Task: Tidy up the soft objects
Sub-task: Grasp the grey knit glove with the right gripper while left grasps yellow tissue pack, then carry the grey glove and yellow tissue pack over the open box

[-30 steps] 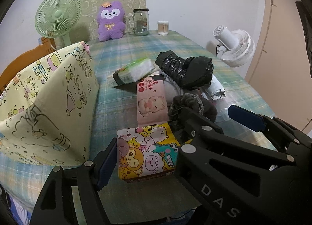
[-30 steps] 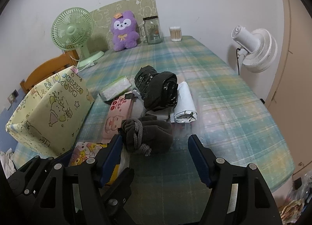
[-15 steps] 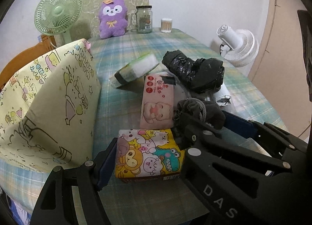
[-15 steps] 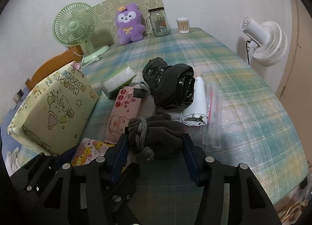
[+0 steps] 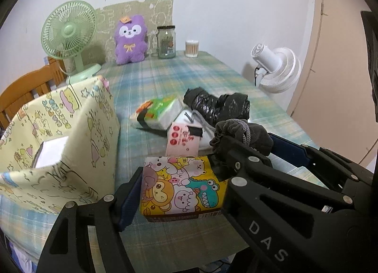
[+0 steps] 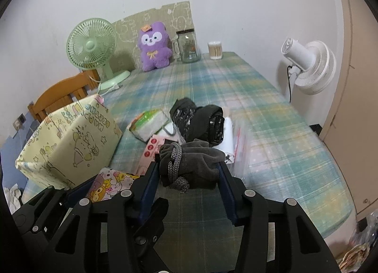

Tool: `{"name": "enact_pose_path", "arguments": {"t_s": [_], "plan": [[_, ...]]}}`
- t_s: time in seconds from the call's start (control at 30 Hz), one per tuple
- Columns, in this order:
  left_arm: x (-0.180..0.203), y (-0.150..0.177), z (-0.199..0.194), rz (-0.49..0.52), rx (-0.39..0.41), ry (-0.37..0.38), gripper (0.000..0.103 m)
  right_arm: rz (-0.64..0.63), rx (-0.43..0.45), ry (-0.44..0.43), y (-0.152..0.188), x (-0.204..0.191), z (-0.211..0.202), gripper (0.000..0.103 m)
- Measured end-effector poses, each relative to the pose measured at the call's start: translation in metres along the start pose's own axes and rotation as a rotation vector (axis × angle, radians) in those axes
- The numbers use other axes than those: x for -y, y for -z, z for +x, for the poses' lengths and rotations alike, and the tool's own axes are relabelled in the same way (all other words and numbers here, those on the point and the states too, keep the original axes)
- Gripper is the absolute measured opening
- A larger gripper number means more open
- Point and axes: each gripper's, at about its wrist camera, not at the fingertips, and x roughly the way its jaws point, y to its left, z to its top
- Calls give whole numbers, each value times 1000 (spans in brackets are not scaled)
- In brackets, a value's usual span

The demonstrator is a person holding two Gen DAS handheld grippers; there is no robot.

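My left gripper (image 5: 179, 188) is shut on a cartoon-print tissue pack (image 5: 182, 188) and holds it off the table. My right gripper (image 6: 186, 173) is shut on a dark grey drawstring pouch (image 6: 191, 166), also lifted; the pouch shows in the left wrist view (image 5: 241, 133). A yellow cartoon fabric bin (image 5: 59, 140) stands open at the left, with something white inside. On the table lie a pink tissue pack (image 5: 182, 143), a green-and-white tissue pack (image 5: 158, 112), a black plastic bag roll (image 5: 217, 105) and a white roll (image 6: 228, 136).
At the table's far end stand a green fan (image 5: 68, 36), a purple plush (image 5: 131, 39), a glass jar (image 5: 166, 41) and a cotton-swab cup (image 5: 191, 48). A white fan (image 5: 276, 67) stands off the right edge. A wooden chair (image 6: 63, 93) is behind the bin.
My right gripper closed on the grey pouch and lifted it. My left gripper closed on the cartoon tissue pack and raised it. Both views rose and tilted back.
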Motion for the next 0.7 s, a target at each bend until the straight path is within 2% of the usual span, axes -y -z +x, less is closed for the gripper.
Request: {"name": "enact_pose_path", "arguments": {"t_s": [0.7], "plan": [[4,-44,-46,35,121,2,78,-27,127,58,-44,-11,-53,52]]}}
